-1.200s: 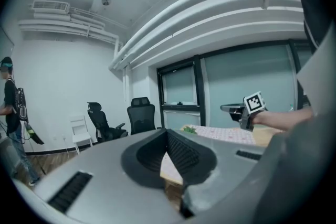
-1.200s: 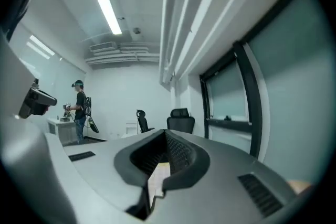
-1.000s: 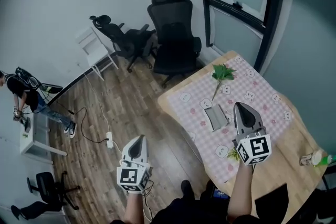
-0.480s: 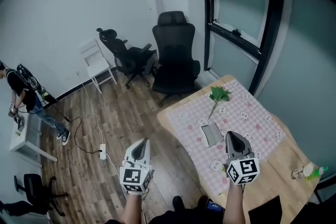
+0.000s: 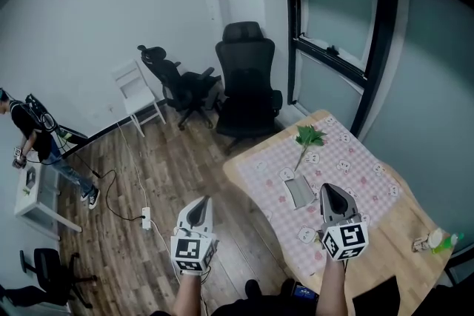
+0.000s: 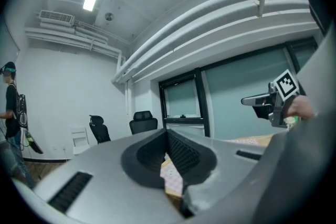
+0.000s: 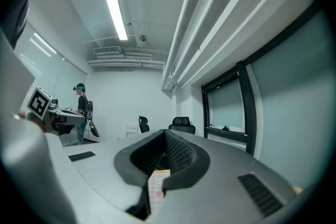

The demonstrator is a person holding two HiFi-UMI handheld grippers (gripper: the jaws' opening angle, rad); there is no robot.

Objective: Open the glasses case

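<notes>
The grey glasses case (image 5: 300,191) lies closed on the pink checked cloth (image 5: 348,166) of the wooden table, near its left edge. My right gripper (image 5: 328,189) hovers over the cloth just right of the case, apart from it, jaws shut on nothing (image 7: 165,134). My left gripper (image 5: 199,203) hangs over the wooden floor left of the table, well away from the case. Its jaws meet at the tip with nothing between them (image 6: 167,132). The left gripper view shows the right gripper (image 6: 268,105) at its right edge.
A green leafy sprig (image 5: 309,135) lies on the cloth beyond the case. A small bottle (image 5: 437,240) sits at the table's right end. Two black office chairs (image 5: 248,85) and a white chair (image 5: 137,89) stand behind. A person (image 5: 33,137) stands far left; cables cross the floor (image 5: 126,189).
The head view has lifted and takes in more of the room. My right gripper has shifted a little over the cloth beside the case. Both grippers stay shut.
</notes>
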